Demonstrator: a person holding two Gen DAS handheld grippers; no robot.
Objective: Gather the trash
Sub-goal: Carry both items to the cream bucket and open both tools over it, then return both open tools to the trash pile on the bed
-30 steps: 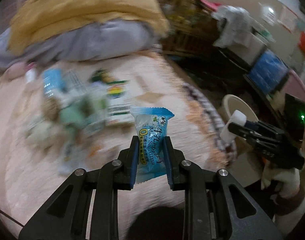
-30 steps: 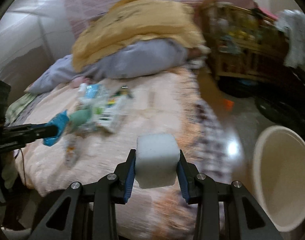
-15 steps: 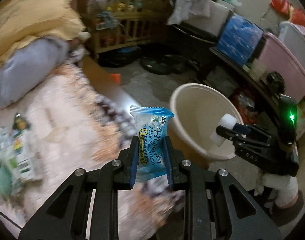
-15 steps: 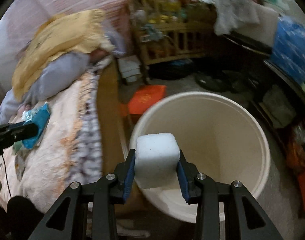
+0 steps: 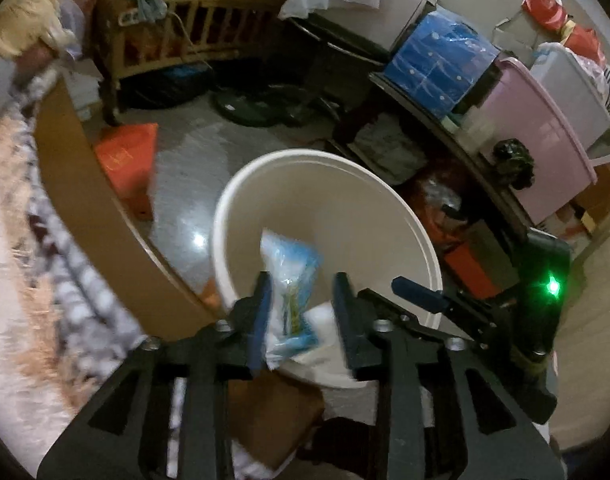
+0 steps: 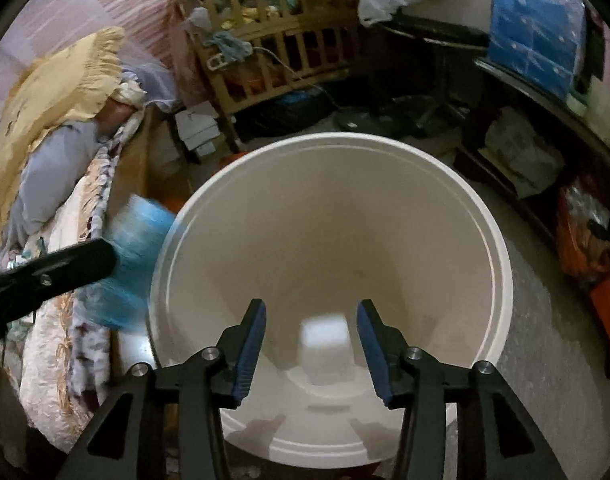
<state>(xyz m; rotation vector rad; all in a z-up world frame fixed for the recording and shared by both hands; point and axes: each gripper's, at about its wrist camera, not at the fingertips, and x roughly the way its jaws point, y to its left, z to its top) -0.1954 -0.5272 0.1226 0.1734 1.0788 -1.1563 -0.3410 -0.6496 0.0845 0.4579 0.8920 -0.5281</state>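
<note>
A cream plastic bin [image 6: 501, 264] stands on the floor beside the bed; it also shows in the left wrist view [image 5: 385, 196]. My right gripper [image 6: 310, 340] is open above the bin's mouth, and a white foam cube [image 6: 325, 334] is blurred inside the bin below it. My left gripper [image 5: 303, 300] is open at the bin's near rim. A blue and white snack wrapper [image 5: 291, 280] is blurred between its fingers, loose from the pads. The wrapper also shows in the right wrist view [image 6: 133, 252] at the bin's left edge.
The bed with a patterned blanket [image 6: 77, 300] lies left of the bin. A wooden crib [image 6: 273, 40] stands behind. An orange box [image 5: 127, 156] lies on the floor. Shelves with a blue pack [image 5: 441, 64] and a pink tub [image 5: 545, 136] stand to the right.
Both grippers have swung from the bed to over the bin and opened. The foam cube has dropped out of the right gripper into the bin. The wrapper has come loose from the left gripper.
</note>
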